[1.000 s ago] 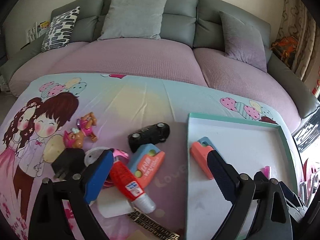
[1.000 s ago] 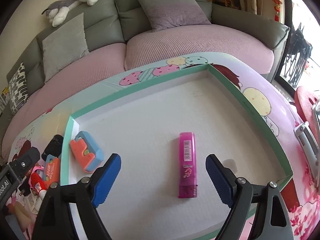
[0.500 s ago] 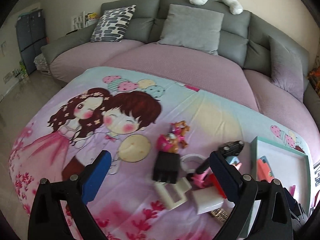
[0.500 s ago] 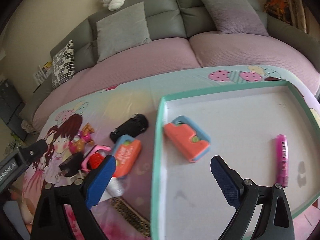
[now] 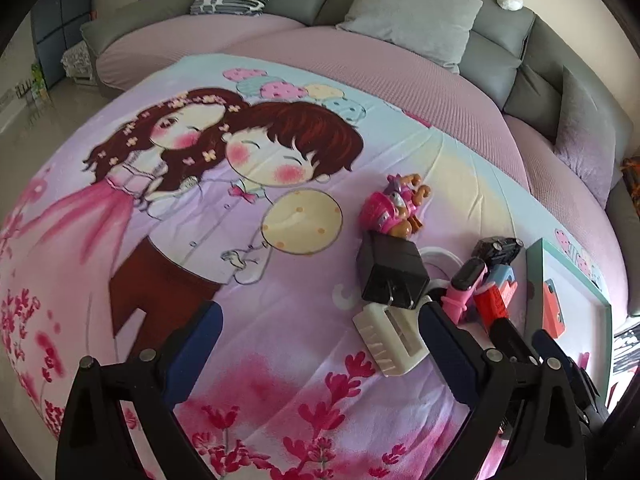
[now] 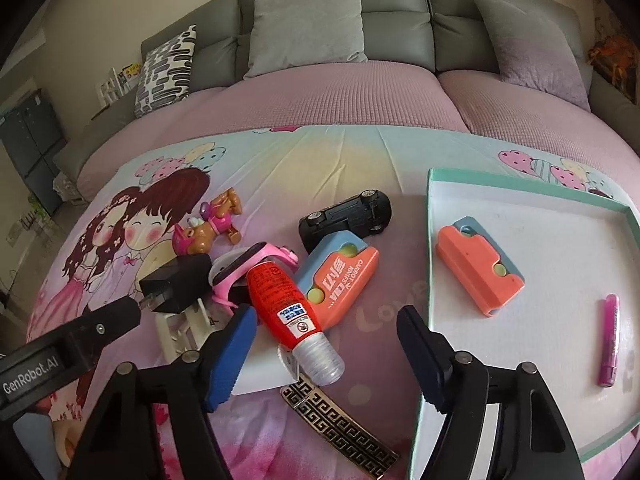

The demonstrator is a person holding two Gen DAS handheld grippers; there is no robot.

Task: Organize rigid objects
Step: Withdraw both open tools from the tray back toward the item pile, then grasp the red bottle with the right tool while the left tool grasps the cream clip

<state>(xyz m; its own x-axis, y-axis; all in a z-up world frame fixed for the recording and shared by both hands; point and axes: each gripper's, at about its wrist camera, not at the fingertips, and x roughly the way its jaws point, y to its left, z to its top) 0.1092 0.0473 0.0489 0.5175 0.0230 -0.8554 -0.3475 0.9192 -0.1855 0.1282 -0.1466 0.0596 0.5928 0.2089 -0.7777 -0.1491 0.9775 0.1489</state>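
A pile of small objects lies on the cartoon-print table: a red glue bottle (image 6: 288, 304), an orange-and-blue toy cutter (image 6: 340, 276), a black toy car (image 6: 346, 216), a pink watch (image 6: 256, 268), a black charger (image 6: 176, 284), a white clip (image 5: 390, 336), a pink toy dog (image 6: 208, 228) and a patterned bar (image 6: 340, 428). The teal-rimmed white tray (image 6: 427, 240) holds a second orange cutter (image 6: 478, 266) and a magenta lighter (image 6: 610, 340). My right gripper (image 6: 324, 356) is open, just in front of the glue bottle. My left gripper (image 5: 320, 344) is open and empty, left of the pile.
A grey-and-pink sofa (image 6: 340, 80) with cushions curves behind the table. The table's left part shows only the printed cloth (image 5: 180, 200). The left gripper's arm (image 6: 68, 344) reaches in at the left of the right wrist view.
Both grippers swung left. The right one left the tray and now faces the pile. The left one moved off the pile toward the table's left side. Both stayed open.
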